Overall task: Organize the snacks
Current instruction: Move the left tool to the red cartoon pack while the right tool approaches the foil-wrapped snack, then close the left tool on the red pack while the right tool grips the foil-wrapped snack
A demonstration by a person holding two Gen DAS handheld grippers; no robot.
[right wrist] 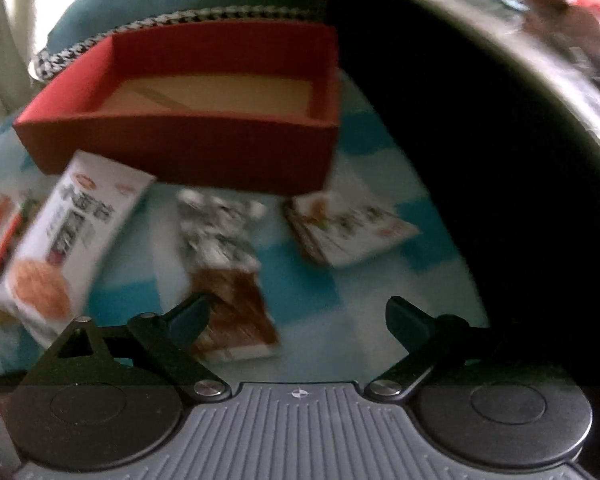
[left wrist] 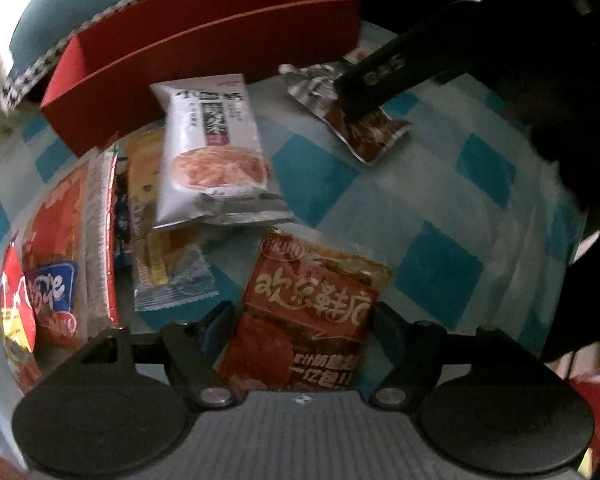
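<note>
My left gripper (left wrist: 302,316) is shut on a red snack packet (left wrist: 312,304) with white lettering, its pads against the packet's two side edges. Beyond it a white packet (left wrist: 212,152) lies on other packets in front of a long red box (left wrist: 204,60). In the right wrist view the red box (right wrist: 180,152) shows a bare brown floor. My right gripper (right wrist: 296,316) is open above the cloth. A silver-and-brown packet (right wrist: 228,276) lies by its left finger and only partly between the jaws. In the left wrist view one dark finger (left wrist: 364,88) of it hangs over that silver-and-brown packet (left wrist: 360,136).
A heap of red, yellow and blue packets (left wrist: 60,264) lies at the left on the blue-and-white checked cloth (left wrist: 440,272). Another white packet (right wrist: 348,232) sits right of the box's near corner. The white packet (right wrist: 60,248) is left of my right gripper. A dark curved edge (right wrist: 500,160) closes off the right.
</note>
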